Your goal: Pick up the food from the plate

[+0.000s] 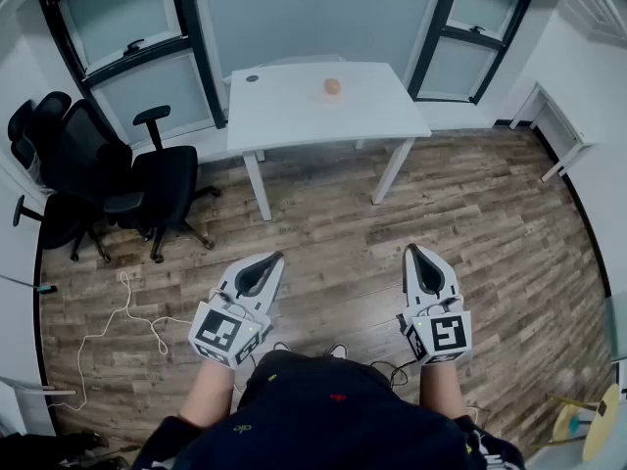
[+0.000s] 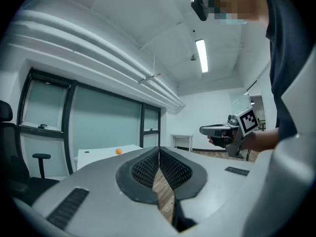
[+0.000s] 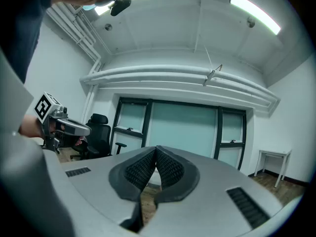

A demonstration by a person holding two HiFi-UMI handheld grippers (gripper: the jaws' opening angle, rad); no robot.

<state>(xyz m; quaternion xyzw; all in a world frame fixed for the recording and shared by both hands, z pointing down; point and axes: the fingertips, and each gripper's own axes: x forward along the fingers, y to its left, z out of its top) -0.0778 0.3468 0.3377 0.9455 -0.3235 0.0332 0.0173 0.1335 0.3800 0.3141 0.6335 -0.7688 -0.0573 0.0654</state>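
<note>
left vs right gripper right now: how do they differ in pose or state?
The left gripper slants inward; the right gripper points nearly straight ahead. The left gripper view shows the food on the table; the right gripper view does not show it. Shared: both shut, empty, far short of the table.

white table (image 1: 294, 116): orange food (image 1: 332, 87) on top, toward far edge

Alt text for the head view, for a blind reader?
A person on a wood floor holds the left tool and right tool, both shut and empty, well short of a white table bearing a small orange food item. Black office chairs stand left.
</note>
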